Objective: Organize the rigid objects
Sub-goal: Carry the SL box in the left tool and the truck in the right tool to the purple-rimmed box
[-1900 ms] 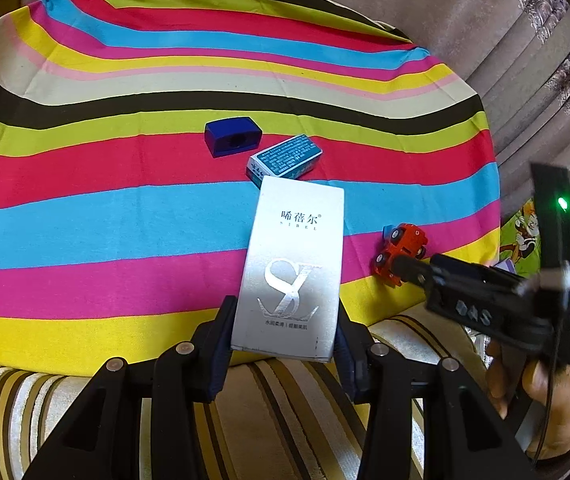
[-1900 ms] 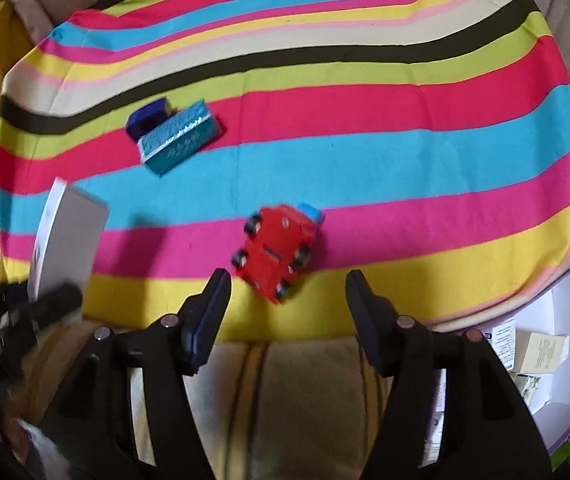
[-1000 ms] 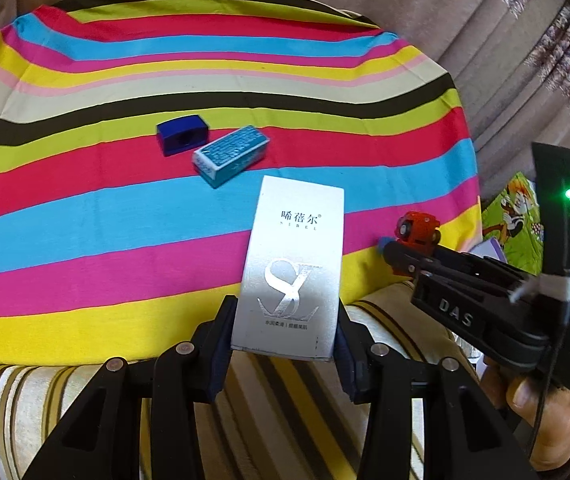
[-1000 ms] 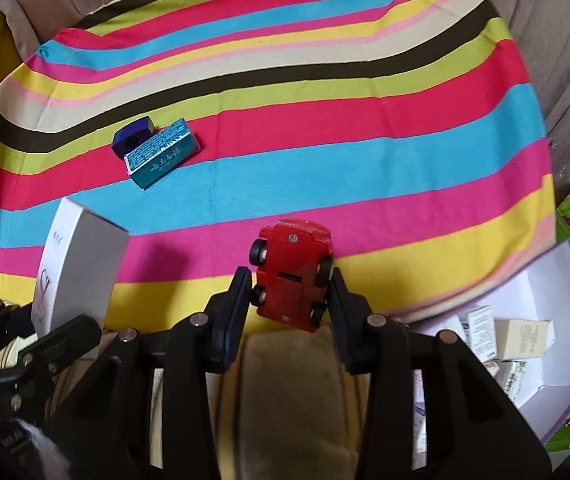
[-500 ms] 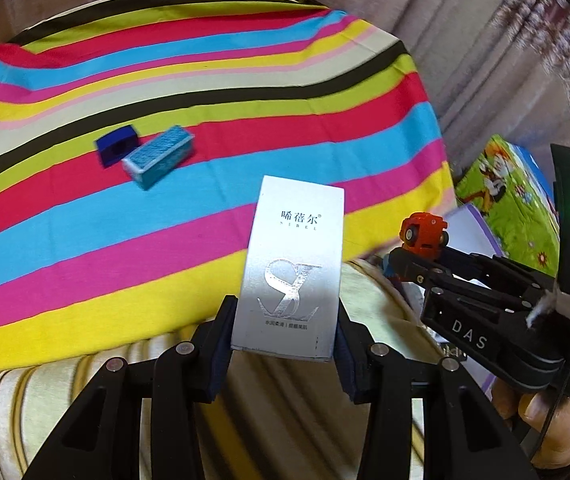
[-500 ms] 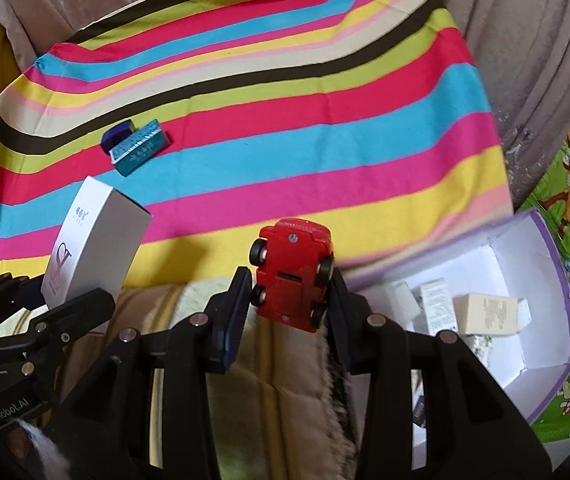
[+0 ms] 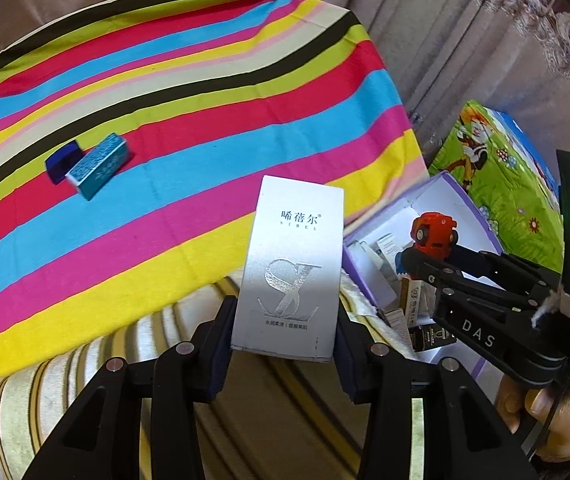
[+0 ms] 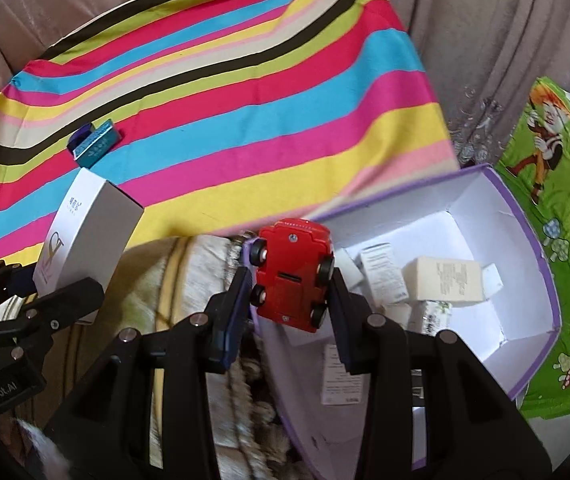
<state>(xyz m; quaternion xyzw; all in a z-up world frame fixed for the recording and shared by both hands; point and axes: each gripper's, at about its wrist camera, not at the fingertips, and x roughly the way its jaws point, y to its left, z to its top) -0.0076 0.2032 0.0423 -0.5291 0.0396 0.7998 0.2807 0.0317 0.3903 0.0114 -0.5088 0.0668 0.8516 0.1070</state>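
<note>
My left gripper (image 7: 283, 344) is shut on a tall silver-white carton (image 7: 293, 268) and holds it upright over the sofa's front edge; the carton also shows in the right wrist view (image 8: 85, 236). My right gripper (image 8: 289, 300) is shut on a red toy car (image 8: 293, 276), wheels up, over the near-left rim of an open white box with a purple edge (image 8: 525, 240). The car shows from the left wrist view too (image 7: 433, 232). A teal box (image 7: 99, 166) and a dark blue box (image 7: 61, 162) lie together on the striped cloth (image 7: 205, 120).
The purple-edged box (image 7: 457, 200) holds several small white cartons (image 8: 441, 280). Its green cartoon lid (image 8: 557, 200) lies at the right. A striped beige cushion (image 7: 85, 360) is below the cloth. Curtain folds (image 8: 485, 40) hang behind.
Both grippers have swung right, away from the cloth. The right gripper closed on the red car, lifted it and carried it over the box; the left keeps the silver carton.
</note>
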